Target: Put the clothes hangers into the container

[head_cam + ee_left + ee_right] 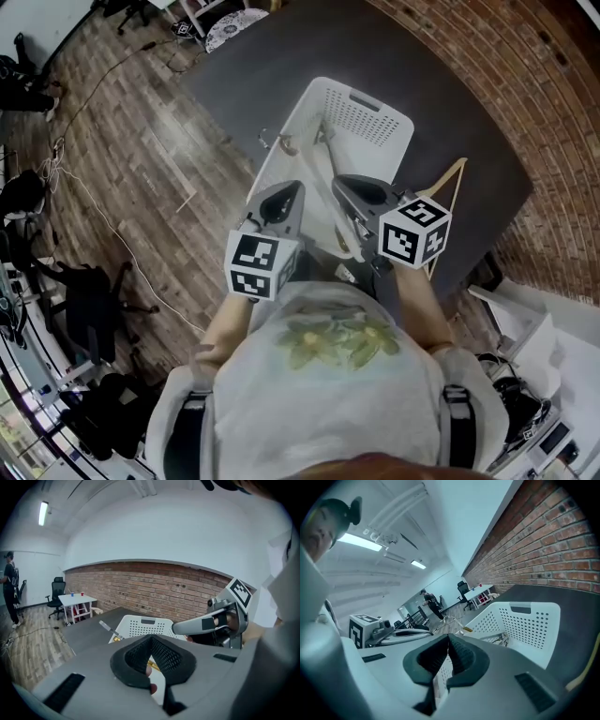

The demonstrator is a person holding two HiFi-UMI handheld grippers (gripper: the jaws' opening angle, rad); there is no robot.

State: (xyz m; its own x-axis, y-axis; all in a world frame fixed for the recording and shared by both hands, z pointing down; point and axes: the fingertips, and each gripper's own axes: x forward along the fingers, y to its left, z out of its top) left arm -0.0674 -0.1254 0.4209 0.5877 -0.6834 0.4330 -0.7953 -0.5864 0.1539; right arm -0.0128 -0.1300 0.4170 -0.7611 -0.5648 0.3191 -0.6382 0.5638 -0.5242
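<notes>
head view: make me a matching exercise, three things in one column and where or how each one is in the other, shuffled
Things:
1. white perforated plastic basket
2. light wooden clothes hanger
3. grey right tool

Places or states:
a. jaws shut, nothing between them
b. lying on the dark grey table, outside the basket, on its right
c. standing open-topped on the table, ahead of both tools

Pairs: 1-c, 2-b, 3-a
</notes>
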